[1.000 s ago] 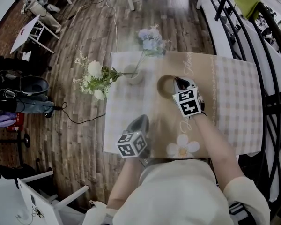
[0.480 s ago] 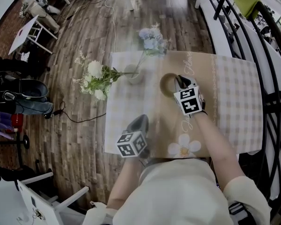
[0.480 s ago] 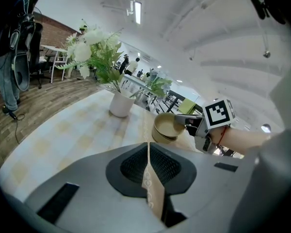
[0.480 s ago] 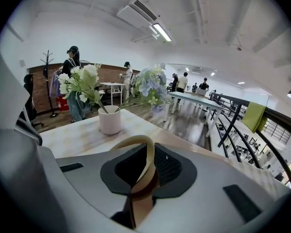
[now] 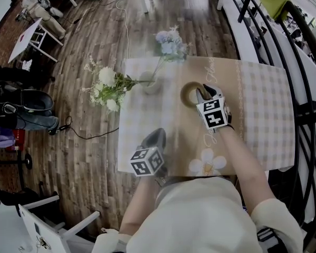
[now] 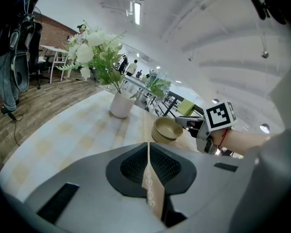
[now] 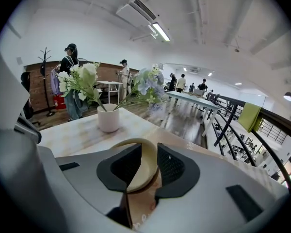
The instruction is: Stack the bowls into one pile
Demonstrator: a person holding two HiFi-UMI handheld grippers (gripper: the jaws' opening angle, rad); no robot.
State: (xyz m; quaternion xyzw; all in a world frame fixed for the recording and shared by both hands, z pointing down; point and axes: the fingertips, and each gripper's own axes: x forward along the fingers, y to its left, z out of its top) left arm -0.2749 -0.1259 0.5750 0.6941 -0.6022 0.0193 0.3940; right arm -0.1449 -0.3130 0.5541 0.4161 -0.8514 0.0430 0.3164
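We see the bowls (image 5: 190,93) stacked mid table (image 5: 263,120), near the vase (image 5: 150,84). The right gripper (image 5: 203,90) has jaws just opening, spread around the stack's near rim. The left gripper (image 5: 157,138) is pressed together and empty by the front edge. Bare cloth (image 5: 253,88) lies rightward.

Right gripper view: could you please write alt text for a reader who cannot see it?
The right gripper has just been opening its jaws, which now stand apart on either side of a beige bowl rim without pressing it. Behind it on the table stands a white vase of flowers, in a large bright hall.
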